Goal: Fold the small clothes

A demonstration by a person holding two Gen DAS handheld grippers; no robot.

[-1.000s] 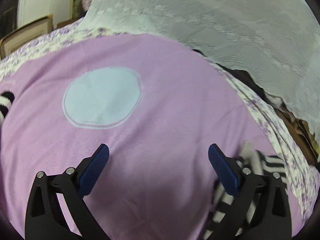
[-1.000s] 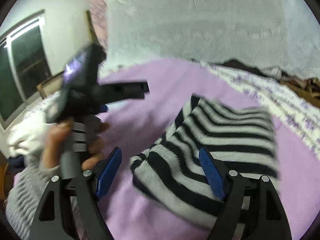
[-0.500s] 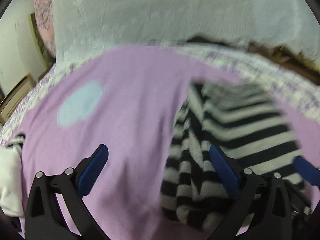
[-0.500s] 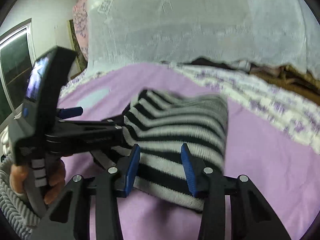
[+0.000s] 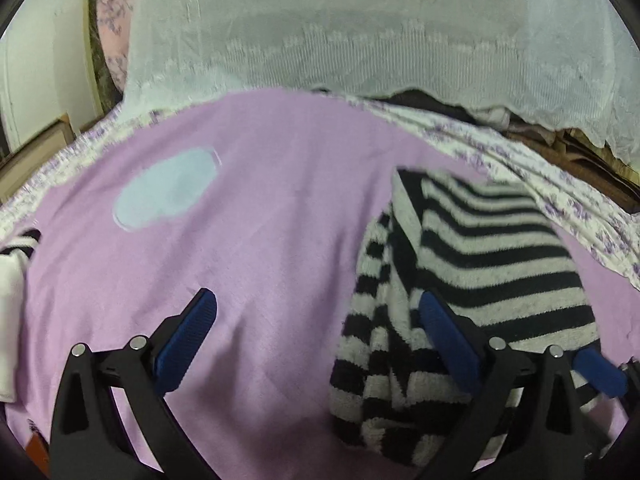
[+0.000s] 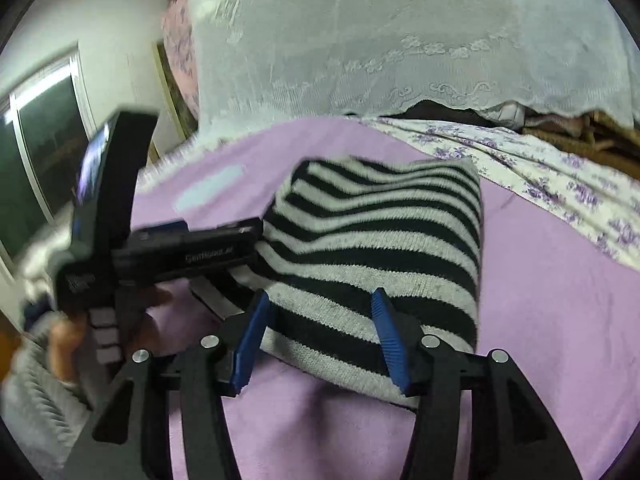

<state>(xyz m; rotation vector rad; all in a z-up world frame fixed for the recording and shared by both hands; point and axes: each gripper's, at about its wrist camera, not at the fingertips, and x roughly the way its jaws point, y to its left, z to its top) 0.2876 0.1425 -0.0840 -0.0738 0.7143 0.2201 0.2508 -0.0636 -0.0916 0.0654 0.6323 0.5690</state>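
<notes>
A black-and-white striped knit garment (image 5: 472,280) lies folded on a purple blanket (image 5: 260,220); it also shows in the right wrist view (image 6: 380,240). My left gripper (image 5: 316,320) is open, its right pad against the garment's left edge. My right gripper (image 6: 320,320) is partly closed around the garment's near edge, with its pads standing apart and the cloth between them. The left gripper's body (image 6: 160,248) sits at the garment's left side in the right wrist view.
A pale blue oval patch (image 5: 164,192) marks the blanket at left. A floral sheet (image 6: 560,192) borders the blanket at right. A white lace curtain (image 5: 360,28) hangs behind. Another striped piece and white cloth (image 5: 12,276) lie at the far left edge. A window (image 6: 36,160) is at left.
My left gripper swung right from bare blanket to the striped garment. My right gripper narrowed from wide open around the garment's near edge.
</notes>
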